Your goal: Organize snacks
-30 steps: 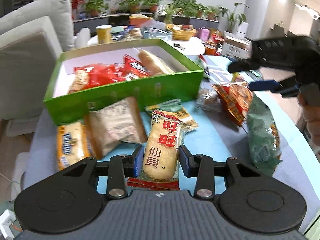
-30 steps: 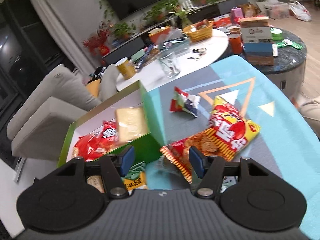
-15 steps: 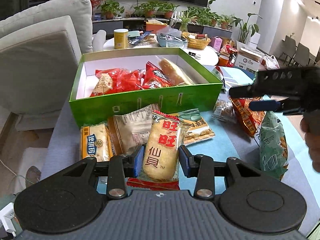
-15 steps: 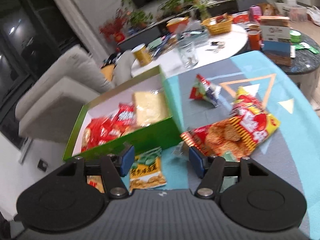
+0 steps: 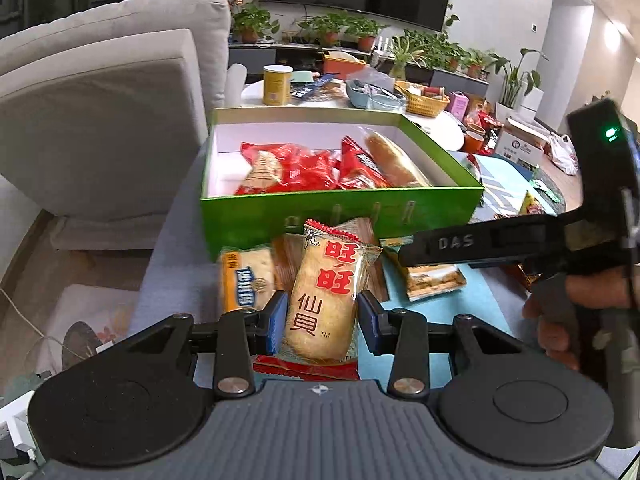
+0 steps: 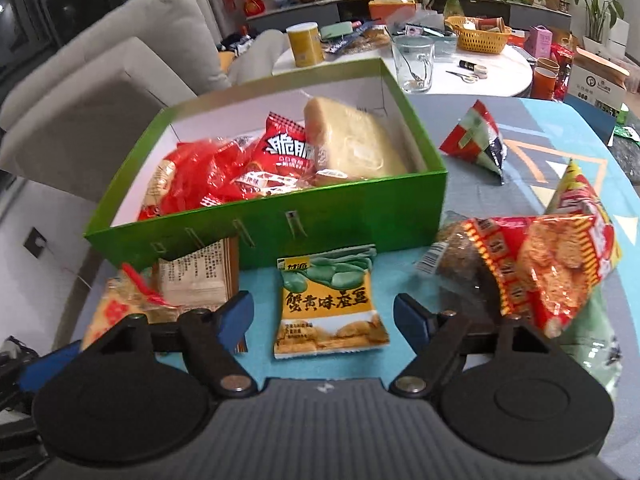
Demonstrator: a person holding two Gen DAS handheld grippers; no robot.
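My left gripper (image 5: 322, 322) is shut on a rice cracker pack (image 5: 326, 294) with red Chinese letters, held above the table in front of the green box (image 5: 340, 212). The box holds red snack bags (image 5: 296, 170) and a bread loaf (image 5: 394, 160). My right gripper (image 6: 324, 316) is open and empty, low over a yellow-green broad bean packet (image 6: 330, 304) lying before the box (image 6: 280, 224). The right gripper also shows in the left wrist view (image 5: 496, 242).
A blue-yellow cracker pack (image 5: 244, 280) and a brown packet (image 6: 196, 276) lie left of the bean packet. A red-yellow chip bag (image 6: 540, 268) and a green bag (image 6: 600, 344) lie right. A triangular pack (image 6: 476, 140) sits farther back. A grey sofa (image 5: 100, 120) stands left.
My left gripper has lifted and pulled back with the rice cracker pack. My right gripper has swung left and down, now over the bean packet in front of the box.
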